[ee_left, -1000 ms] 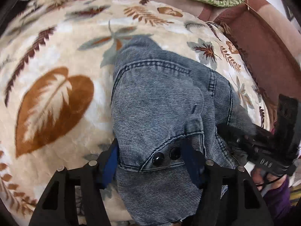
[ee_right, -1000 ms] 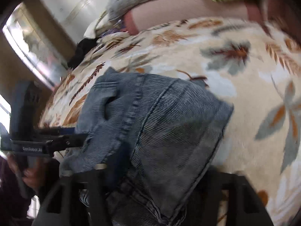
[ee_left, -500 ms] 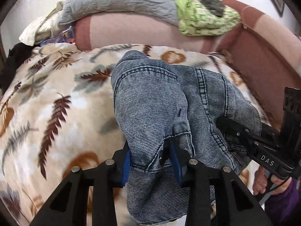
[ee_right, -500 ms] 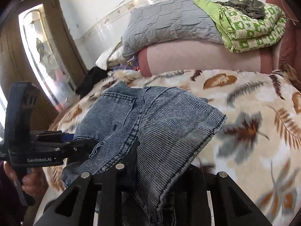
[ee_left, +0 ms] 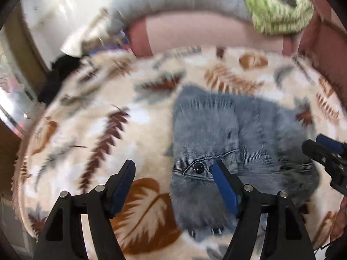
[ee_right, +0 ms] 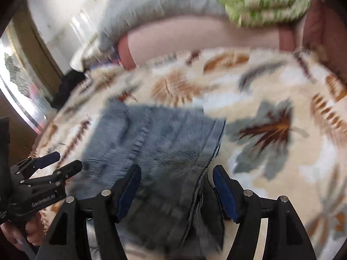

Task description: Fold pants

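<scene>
The folded pants (ee_left: 227,151) are lying on the leaf-print blanket (ee_left: 130,130) — both the left gripper (ee_left: 173,169) and right gripper (ee_right: 176,173) have just been opening, spread, pinching nothing.

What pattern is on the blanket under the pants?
Cream blanket with brown and grey leaf prints; left wrist view shows it best.

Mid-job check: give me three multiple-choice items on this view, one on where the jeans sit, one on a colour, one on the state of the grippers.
1. The folded jeans lie on:
A. the leaf-print blanket
B. a bare floor
C. a chair

2. The gripper pads are:
A. red
B. blue
C. white

3. The left gripper and right gripper are:
A. both open
B. both clamped on denim
C. one shut

Key: 1 A, blanket shows all round the jeans; 2 B, blue strips line the fingers; 3 A, pads stand apart, having just opened, gripping nothing.
</scene>
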The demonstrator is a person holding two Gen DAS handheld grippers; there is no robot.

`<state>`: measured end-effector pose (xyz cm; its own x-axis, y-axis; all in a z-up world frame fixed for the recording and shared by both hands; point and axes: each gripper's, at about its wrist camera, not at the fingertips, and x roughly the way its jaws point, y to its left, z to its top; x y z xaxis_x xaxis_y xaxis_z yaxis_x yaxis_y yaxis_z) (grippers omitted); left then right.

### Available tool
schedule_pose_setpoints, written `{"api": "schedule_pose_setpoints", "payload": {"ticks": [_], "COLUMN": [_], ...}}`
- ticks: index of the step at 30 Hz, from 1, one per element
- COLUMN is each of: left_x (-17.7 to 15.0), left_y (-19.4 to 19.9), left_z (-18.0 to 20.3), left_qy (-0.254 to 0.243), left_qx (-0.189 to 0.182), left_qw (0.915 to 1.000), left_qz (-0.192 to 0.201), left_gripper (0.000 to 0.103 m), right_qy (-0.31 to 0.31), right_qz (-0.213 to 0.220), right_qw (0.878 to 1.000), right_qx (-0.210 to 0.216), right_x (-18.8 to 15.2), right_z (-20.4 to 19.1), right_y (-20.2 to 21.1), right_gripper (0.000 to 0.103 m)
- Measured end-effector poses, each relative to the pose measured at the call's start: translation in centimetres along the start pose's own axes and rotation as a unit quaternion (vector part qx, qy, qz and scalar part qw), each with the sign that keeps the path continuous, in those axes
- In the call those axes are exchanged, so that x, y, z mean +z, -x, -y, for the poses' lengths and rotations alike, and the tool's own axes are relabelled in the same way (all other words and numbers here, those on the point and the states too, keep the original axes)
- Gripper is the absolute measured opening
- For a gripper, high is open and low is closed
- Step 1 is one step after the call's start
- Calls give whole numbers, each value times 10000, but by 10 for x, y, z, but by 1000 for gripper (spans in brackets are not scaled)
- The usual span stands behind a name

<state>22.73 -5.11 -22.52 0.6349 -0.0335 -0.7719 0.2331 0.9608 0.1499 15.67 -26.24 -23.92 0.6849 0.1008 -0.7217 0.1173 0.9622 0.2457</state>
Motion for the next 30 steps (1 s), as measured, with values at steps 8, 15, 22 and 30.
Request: {"api": "schedule_pose_setpoints", "payload": {"ticks": [8, 15, 22, 30], "left_x": [-17, -34, -46, -47], "left_y": [134, 217, 257, 272], "left_z": [-19, -29, -29, -24], "left_qy": [203, 388, 445, 388], "left_qx": [638, 798, 606, 503], "left_qw": [9925, 9837, 9813, 9802], "left_qz": [1023, 1565, 1771, 1873], "left_gripper": [87, 90, 91, 91], "right_qy": [481, 922, 1317, 1333], "right_qz": [1067, 1606, 1846, 1848], "right_qw": [9931, 9827, 9739, 9737], "right_qx": [84, 84, 10, -26], "right_x": [-21, -47, -67, -75], "right_z": [-57, -103, -122, -121], "right_y": [132, 202, 233, 238], "right_gripper": [73, 76, 76, 76]}}
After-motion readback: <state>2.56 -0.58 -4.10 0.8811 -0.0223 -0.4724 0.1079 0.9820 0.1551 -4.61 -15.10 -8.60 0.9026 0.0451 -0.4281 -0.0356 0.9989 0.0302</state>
